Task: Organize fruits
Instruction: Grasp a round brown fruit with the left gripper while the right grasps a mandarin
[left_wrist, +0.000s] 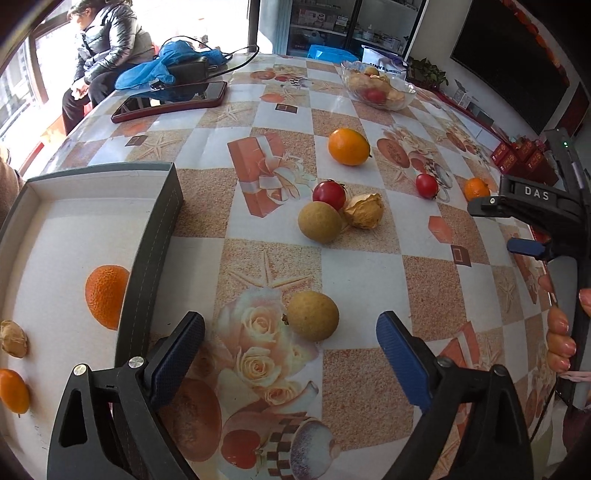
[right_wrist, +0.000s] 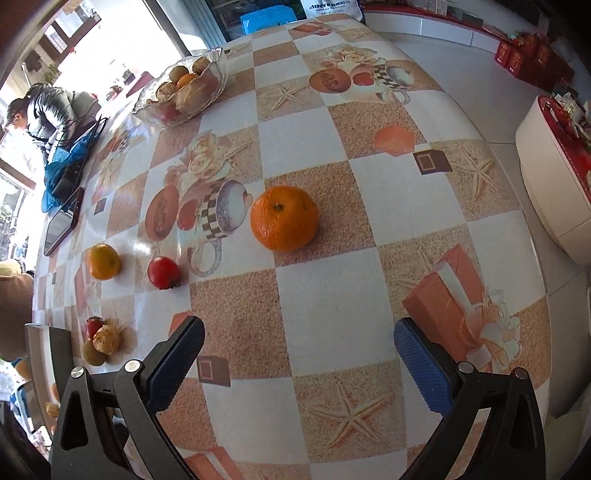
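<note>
The left gripper (left_wrist: 290, 354), jaws released, has a longan (left_wrist: 312, 315) just ahead between the tips. The right gripper (right_wrist: 299, 363), also released, points at an orange (right_wrist: 283, 218) farther ahead.

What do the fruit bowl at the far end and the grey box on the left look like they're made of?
The fruit bowl looks like clear glass or hard clear plastic: the fruit shows through its wall and the scalloped rim glints. The grey box looks like rigid cardboard with a matte grey leather-look wrap, a stitch line along its wall and a plain white lining.
</note>
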